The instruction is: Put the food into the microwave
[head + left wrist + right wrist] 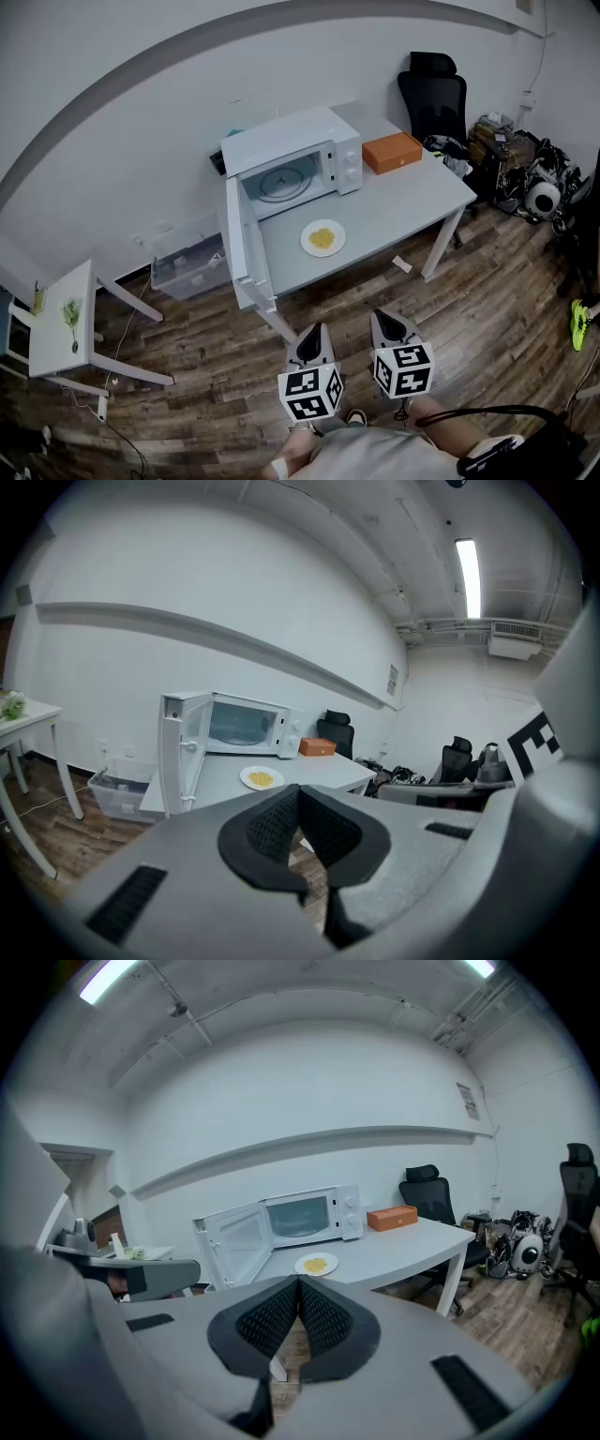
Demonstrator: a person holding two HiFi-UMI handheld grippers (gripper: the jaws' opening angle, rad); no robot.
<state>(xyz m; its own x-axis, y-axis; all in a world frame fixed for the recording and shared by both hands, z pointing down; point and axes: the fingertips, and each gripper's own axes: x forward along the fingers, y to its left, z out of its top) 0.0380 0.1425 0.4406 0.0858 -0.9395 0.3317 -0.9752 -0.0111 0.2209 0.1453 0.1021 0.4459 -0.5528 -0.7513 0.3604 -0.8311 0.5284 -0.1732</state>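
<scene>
Head view has us standing back from the table [403,202], and the plate job is not yet begun. The plate [306,241] sits on the tabletop just in front of the microwave [309,141], the yellow food [322,238] heaped in its middle, nothing touching it. The door [238,234] is swung wide to the left, out past the table edge, and we can see the turntable [286,180] bare inside, so the opening step looks done. An orange box [392,152] lies to the right of the microwave, out of our way. Both tools hang low and close to us, well apart from the table: left gripper [314,336] and right gripper [388,323] side by side, noses aimed toward the plate. Left gripper view shows its pads pressed together with nothing between them, and right gripper view says the same, pads clenched tip to tip and empty. So we judge this as the approach, before any grasp. Next we need to close in on the table, spread one pair of jaws, and come in low at the near rim of the plate. The pinch has to land on the rim, not in the food, and the plate must stay level on the lift. From there the path runs straight back into the cavity, and we'll want to keep clear of that open door on the left side.
</scene>
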